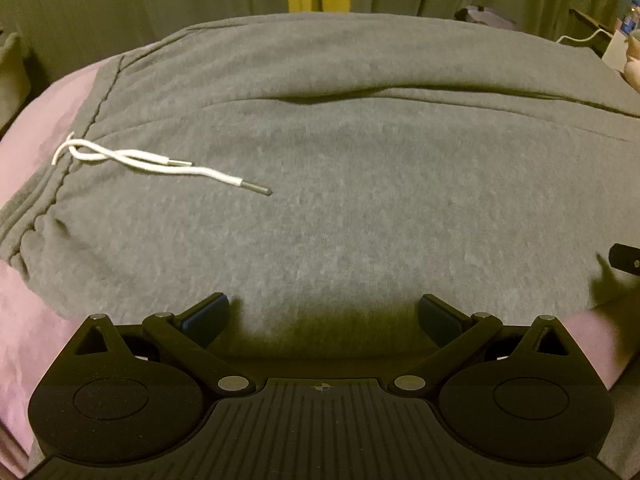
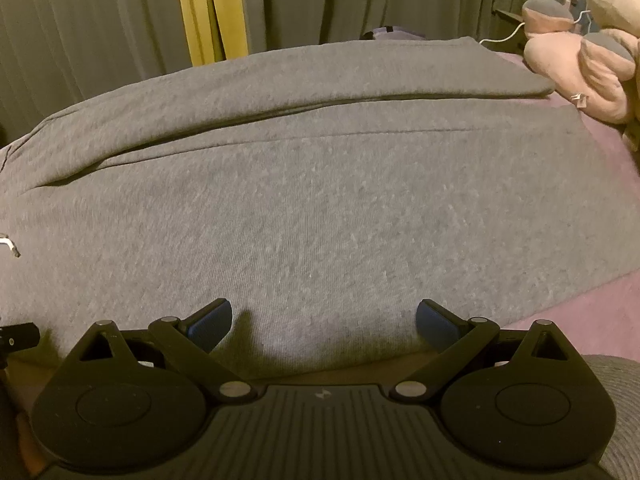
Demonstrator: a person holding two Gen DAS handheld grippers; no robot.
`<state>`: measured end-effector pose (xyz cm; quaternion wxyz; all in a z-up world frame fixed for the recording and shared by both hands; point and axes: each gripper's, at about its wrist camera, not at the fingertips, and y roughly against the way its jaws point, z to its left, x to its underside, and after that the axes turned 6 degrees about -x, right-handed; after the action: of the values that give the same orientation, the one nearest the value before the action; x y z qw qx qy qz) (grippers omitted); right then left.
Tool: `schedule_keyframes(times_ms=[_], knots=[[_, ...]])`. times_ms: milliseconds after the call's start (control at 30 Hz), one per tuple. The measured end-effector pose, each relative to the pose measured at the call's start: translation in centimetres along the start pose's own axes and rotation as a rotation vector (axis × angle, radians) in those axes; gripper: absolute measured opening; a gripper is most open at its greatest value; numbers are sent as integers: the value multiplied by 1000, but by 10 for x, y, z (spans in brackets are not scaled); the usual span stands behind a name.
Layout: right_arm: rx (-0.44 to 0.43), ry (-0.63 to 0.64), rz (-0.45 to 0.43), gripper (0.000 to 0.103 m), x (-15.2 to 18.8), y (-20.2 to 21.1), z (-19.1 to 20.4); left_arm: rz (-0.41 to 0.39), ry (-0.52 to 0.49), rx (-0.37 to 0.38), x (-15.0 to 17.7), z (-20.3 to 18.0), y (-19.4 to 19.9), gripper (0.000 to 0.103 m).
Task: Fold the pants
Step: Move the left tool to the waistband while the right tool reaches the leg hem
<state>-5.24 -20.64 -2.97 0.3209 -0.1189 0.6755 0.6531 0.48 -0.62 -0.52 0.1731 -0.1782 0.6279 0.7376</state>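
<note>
Lying spread across a pink bedsheet (image 1: 28,332), the grey sweatpants (image 1: 340,208) are laid sideways to both cameras, with the waistband (image 1: 52,196) to the left and the legs running off to the right. The white drawstring (image 1: 160,166) trails loose over the front panel. One leg rests against the other along a long seam line, which suggests the garment is flattened for a lengthwise fold that is not yet made.

The left gripper (image 1: 323,316) hovers at the near edge of the fabric close to the waist end, its blue-padded fingers (image 1: 208,314) spread wide with nothing between them. The right gripper (image 2: 324,318) sits further along the same near edge, over the leg, its fingers (image 2: 436,322) equally wide apart and empty. Set side by side along that edge, the two seem placed to pinch it at two points so the cloth lifts evenly rather than sagging in the middle.

A pink plush toy (image 2: 588,76) lies at the far right beyond the leg hems, clear of the pants. Grey curtains (image 2: 100,20) hang behind the bed.
</note>
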Motion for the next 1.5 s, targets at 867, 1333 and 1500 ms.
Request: schedule_keyframes(times_ms=[867, 1333, 1500], knots=[[-7, -36, 283, 99, -93, -86, -51, -190, 454, -398, -95, 82, -82, 103], [127, -368, -54, 51, -346, -214, -107, -252, 460, -478, -93, 80, -117, 103], [156, -549, -92, 69, -357, -255, -134, -263, 543, -435, -89, 91, -122, 103]])
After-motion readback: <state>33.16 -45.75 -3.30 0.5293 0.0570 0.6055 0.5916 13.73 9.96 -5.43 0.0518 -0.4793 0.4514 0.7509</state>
